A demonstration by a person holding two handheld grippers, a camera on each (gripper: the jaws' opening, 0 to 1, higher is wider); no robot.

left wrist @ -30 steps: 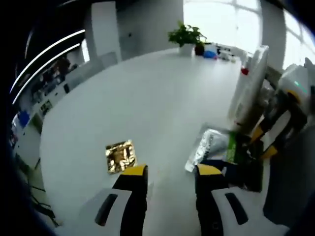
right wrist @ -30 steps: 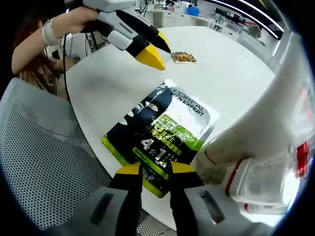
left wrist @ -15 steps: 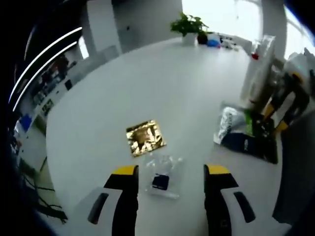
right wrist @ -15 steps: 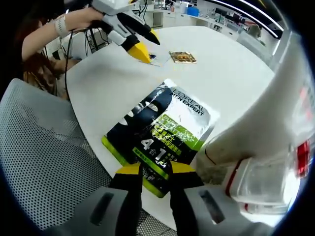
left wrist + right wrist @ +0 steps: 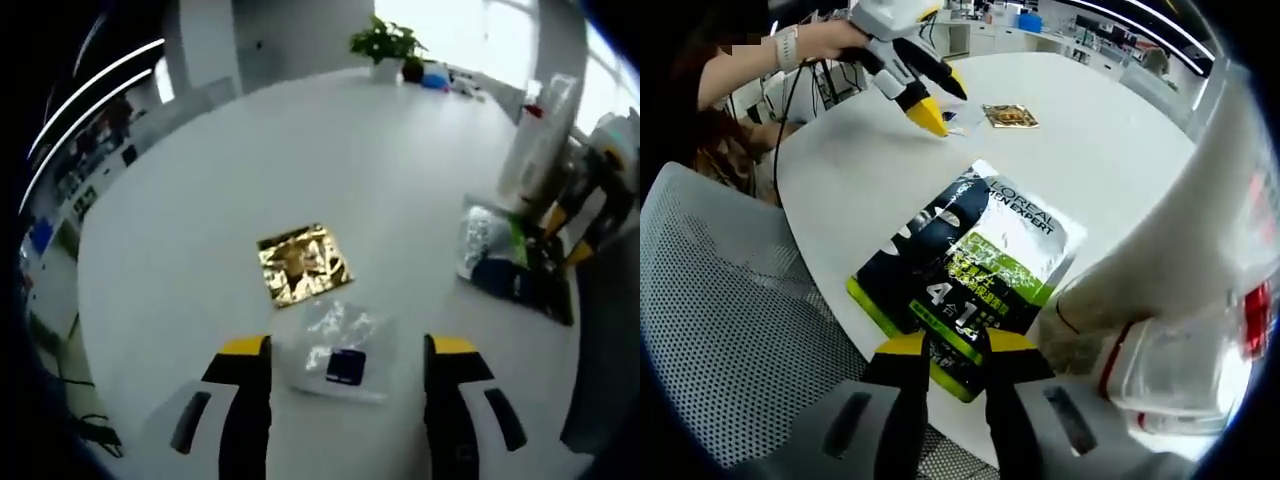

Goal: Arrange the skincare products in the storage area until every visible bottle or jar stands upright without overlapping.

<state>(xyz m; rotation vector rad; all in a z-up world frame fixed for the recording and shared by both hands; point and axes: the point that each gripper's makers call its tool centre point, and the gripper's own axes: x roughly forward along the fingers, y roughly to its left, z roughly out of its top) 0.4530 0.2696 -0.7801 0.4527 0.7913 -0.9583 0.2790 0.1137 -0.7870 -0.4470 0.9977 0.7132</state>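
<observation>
A small clear sachet [image 5: 340,352] with a dark blue label lies flat on the white worktop [image 5: 300,170], low in the left gripper view, between the spread jaws of the left tongs [image 5: 345,362], which stand open with nothing held. Just beyond it, toward the centre of the frame, sits a gold foil sachet [image 5: 300,265], its near corner close to the clear one or touching; I cannot tell which. Both look thin, light and limp, likely slippery, so an edge or corner pinch seems the surest hold, since flat on the surface they offer the jaws little to bite.

In the right gripper view, the right tongs [image 5: 955,352] are closed on the near edge of a dark L'Oreal Men Expert pouch [image 5: 970,265] with a green band, lying flat at frame centre. It too looks soft and bendy. At the right edge stands a tall, blurred white bottle [image 5: 1185,270] with a red-marked part. The left tongs [image 5: 925,110] appear upper left, held by a person's hand [image 5: 830,40]. A grey mesh chair [image 5: 730,330] fills the lower left.
</observation>
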